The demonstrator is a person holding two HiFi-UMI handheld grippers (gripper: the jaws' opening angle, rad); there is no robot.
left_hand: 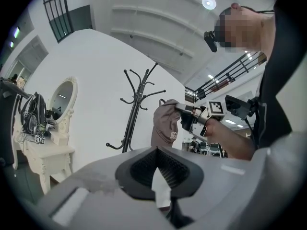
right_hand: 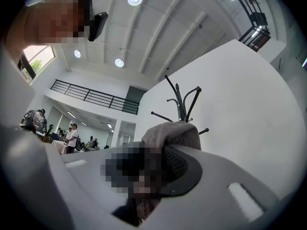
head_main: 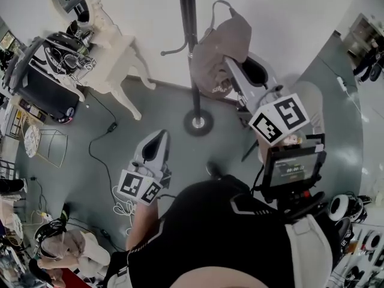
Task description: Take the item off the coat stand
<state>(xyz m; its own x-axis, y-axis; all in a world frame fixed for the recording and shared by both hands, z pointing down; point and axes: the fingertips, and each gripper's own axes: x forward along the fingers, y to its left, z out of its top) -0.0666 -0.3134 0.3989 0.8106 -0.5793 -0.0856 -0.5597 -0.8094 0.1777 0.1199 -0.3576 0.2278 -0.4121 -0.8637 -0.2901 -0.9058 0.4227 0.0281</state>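
Right gripper (head_main: pixel 231 63) is clamped on the one cap (head_main: pixel 216 47), grey-brown cloth pinched between its jaws, upper middle of the head view. The cap hangs just right of the single black coat stand (head_main: pixel 191 41), clear of its hooks. Left gripper (head_main: pixel 159 135) sits lower centre, tips together, nothing in them. One white dressing table (head_main: pixel 114 59) stands upper left

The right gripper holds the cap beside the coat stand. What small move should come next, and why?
Probably draw the right gripper a little farther from the coat stand, jaws kept closed. The brown cap hangs pinched between them; in the left gripper view it looks free of the hooks but close to the stand.
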